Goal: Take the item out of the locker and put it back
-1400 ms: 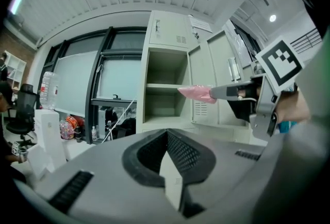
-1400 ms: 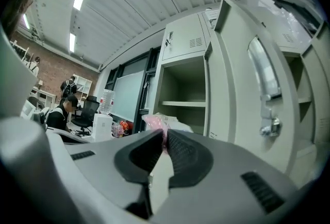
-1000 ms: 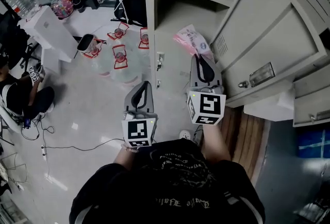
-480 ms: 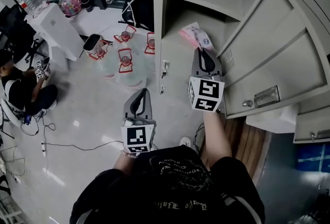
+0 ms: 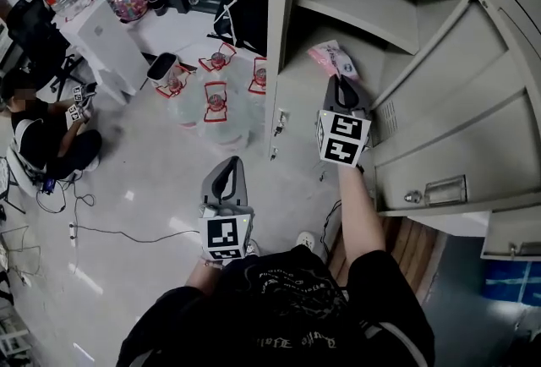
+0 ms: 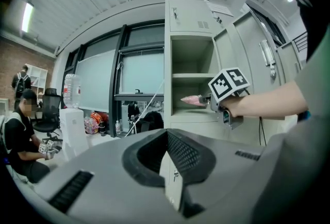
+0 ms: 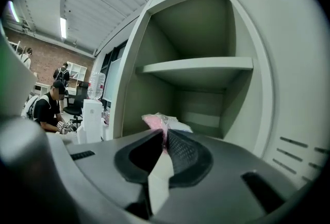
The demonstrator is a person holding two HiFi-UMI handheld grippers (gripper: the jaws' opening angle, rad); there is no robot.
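Observation:
A pink and white packet (image 5: 334, 59) sticks out of my right gripper (image 5: 340, 83), which is shut on its near end. The packet hangs at the mouth of the open locker compartment (image 5: 306, 84), over its floor and below the shelf (image 5: 363, 12). In the right gripper view the packet (image 7: 164, 122) shows just past the jaws, with the shelf (image 7: 198, 67) above. My left gripper (image 5: 228, 169) is held lower, out over the floor, shut with nothing in it. In the left gripper view the packet (image 6: 193, 99) points into the locker.
The locker door (image 5: 448, 133) stands open to the right of my right arm. Large water bottles (image 5: 211, 99) lie on the floor left of the locker, beside a white dispenser (image 5: 101, 40). A person (image 5: 42, 141) sits at far left. Cables (image 5: 101, 232) trail across the floor.
My right gripper has carried the packet forward, up to the mouth of the locker compartment. The left gripper has stayed low and shut.

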